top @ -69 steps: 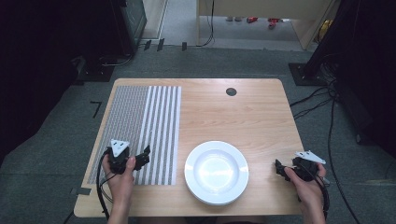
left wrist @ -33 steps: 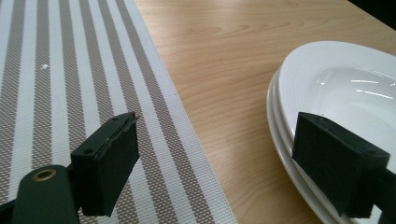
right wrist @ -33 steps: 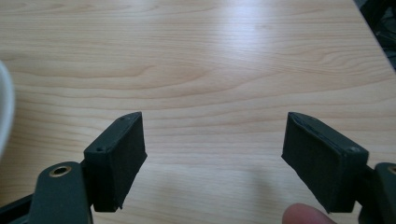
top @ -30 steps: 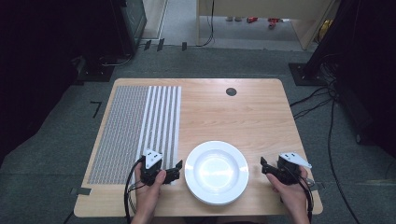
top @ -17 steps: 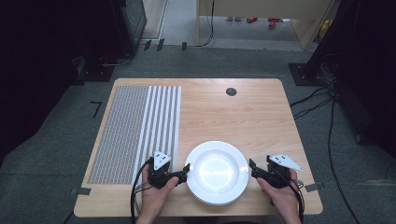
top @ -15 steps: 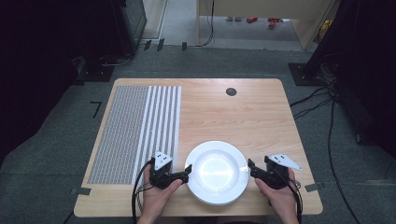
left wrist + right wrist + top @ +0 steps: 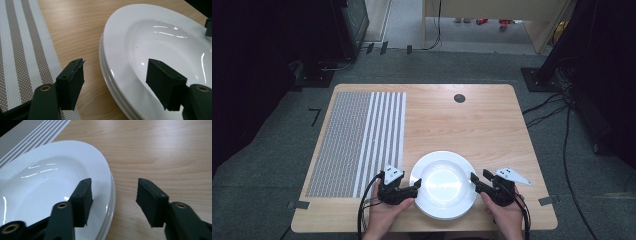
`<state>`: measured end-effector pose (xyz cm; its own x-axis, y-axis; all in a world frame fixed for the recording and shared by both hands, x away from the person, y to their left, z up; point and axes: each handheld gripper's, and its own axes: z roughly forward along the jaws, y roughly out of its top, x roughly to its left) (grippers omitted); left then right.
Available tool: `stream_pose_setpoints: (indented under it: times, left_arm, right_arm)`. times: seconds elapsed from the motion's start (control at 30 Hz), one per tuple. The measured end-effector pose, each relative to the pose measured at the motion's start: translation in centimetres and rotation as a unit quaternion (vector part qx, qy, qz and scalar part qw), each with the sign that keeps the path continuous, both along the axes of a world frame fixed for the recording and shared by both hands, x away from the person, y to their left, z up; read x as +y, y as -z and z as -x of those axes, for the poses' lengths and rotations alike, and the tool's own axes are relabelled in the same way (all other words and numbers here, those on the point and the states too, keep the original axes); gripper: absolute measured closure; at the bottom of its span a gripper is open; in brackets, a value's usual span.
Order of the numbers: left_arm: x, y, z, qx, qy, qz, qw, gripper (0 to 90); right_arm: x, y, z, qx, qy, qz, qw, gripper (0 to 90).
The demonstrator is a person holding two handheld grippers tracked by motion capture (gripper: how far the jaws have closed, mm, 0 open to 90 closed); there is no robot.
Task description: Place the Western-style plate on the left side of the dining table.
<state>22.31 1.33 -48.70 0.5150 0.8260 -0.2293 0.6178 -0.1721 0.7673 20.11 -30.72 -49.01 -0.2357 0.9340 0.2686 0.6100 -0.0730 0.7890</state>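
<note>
Round white glazed ceramic plates (image 7: 443,184), stacked: the gripper views show two rims (image 7: 106,75) one on the other, so at least two plates lie together. Broad flat rim, shallow sunken well, glossy surface with streaks of reflected light; the well of the top plate holds nothing but a tiny dark speck. The stack rests flat near the front edge of the table, slightly right of the middle.

Left gripper (image 7: 412,186), black, two-jaw, held in the person's left hand (image 7: 384,212): it sits at the stack's left rim. Its jaws stand apart and have just been closing; in the left gripper view (image 7: 115,82) one jaw hangs over the well, the other over bare wood outside, with the rim between them and neither pad pressing on it.

Right gripper (image 7: 473,181), same make, held in the right hand (image 7: 504,215): it sits at the stack's right rim. Its jaws have likewise just been closing and stand apart; the right gripper view (image 7: 113,200) shows one jaw above the rim's inner slope, the other over the wood, with no squeeze on the rim.

Rectangular table of pale wood-grain board (image 7: 472,125), smooth, with a small round dark hole (image 7: 459,98) near its far edge.

Woven placemat in grey-brown and white stripes (image 7: 359,140), mesh-textured, lying flat along the table's left part, near the left gripper.
</note>
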Motion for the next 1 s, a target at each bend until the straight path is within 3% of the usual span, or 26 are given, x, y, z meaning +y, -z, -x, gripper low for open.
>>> stream_pose_setpoints:
  times: [0.2,0.23,0.27,0.3,0.6,0.87,1.0]
  left_arm:
    - [-0.33,0.21,0.17,0.003,0.009,-0.004,0.9999,45.0]
    - [-0.37,0.22,0.19,0.004,0.011,-0.003,0.9999,48.8]
    - [-0.38,0.23,0.20,0.005,0.015,-0.001,0.9999,48.8]
    - [-0.39,0.22,0.22,0.005,0.016,-0.001,0.9999,50.9]
    - [-0.13,0.13,0.16,0.011,0.014,0.010,0.9998,52.5]
    - [0.01,-0.12,0.22,0.006,0.011,0.011,0.9999,55.9]
    - [0.07,-0.15,0.20,0.007,0.010,0.015,0.9998,57.8]
  right_arm:
    - [0.72,0.03,0.28,-0.006,-0.008,0.004,0.9999,59.5]
    - [0.73,0.12,0.24,0.014,-0.017,-0.011,0.9997,59.0]
    - [0.73,0.12,0.24,0.014,-0.017,-0.011,0.9997,59.0]
    - [0.58,0.27,0.29,0.019,-0.017,-0.031,0.9992,61.4]
    - [0.72,-0.18,0.72,0.008,0.000,-0.014,0.9999,71.8]
    - [0.18,-0.14,0.82,0.006,-0.002,-0.035,0.9994,76.6]
    - [-0.06,-0.18,0.91,0.023,0.017,-0.066,0.9974,78.9]
